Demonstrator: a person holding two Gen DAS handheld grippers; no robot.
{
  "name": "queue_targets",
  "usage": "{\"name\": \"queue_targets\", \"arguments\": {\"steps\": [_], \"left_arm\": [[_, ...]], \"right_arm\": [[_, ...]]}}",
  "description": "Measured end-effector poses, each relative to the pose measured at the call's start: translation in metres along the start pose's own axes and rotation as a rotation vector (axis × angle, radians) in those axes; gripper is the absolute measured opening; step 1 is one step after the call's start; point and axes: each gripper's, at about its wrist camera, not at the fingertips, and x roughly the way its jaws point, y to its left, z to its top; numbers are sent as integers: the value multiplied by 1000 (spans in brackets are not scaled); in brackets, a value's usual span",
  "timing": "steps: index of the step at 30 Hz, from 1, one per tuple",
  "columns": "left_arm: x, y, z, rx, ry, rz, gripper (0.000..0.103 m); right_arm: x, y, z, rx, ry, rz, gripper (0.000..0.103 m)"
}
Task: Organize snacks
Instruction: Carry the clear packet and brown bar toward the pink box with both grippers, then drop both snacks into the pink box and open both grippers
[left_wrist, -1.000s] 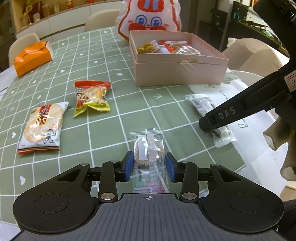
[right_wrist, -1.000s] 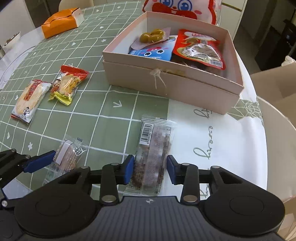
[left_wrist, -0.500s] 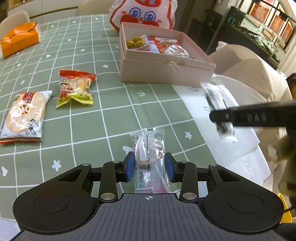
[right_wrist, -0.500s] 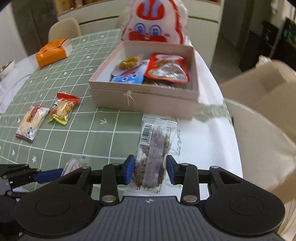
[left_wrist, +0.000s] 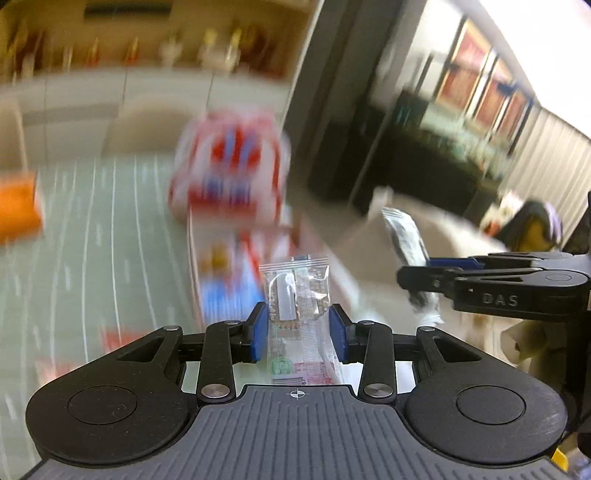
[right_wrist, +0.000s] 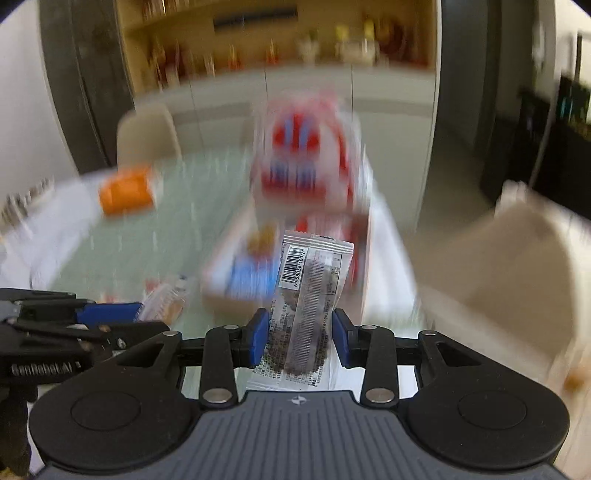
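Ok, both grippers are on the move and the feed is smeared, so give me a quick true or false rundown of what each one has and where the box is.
1. The left gripper is shut on a clear snack packet. True.
2. The right gripper is open, with nothing in it. False: it is shut on a dark snack bar with a barcode label.
3. Both packets lie flat on the table. False: each stands up between its gripper's blue pads.
4. The snack box shows ahead of the right gripper, blurred. True.
5. An orange box sits on the table. True.
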Motion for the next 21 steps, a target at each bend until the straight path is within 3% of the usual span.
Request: {"name": "queue_targets", "arguments": {"steps": [2, 3, 4, 8, 12, 16, 18, 21], "left_arm": [[1, 0, 34, 24, -71, -2, 41], [6, 1, 46, 33, -96, -5, 41], [15, 1, 60, 39, -117, -17, 41], [73, 17, 85, -66, -74, -77, 41], [151, 43, 67, -192, 28, -114, 44], [216, 50, 37, -77, 182, 10, 44], [212, 57, 31, -103, 158, -15, 44], [189, 77, 35, -259, 104, -22, 44]], "right_arm": [[-4, -4, 18, 1, -32, -1, 37], [-5, -13, 53, 12, -76, 5, 37], [-3, -17, 66, 15, -90, 4, 37], [23, -34, 100, 31, -104, -32, 37], [62, -48, 96, 61, -46, -28, 37], [101, -57, 74, 74, 54, -23, 37], [109, -58, 69, 75, 77, -18, 37], [144, -56, 52, 64, 152, 4, 37]]}}
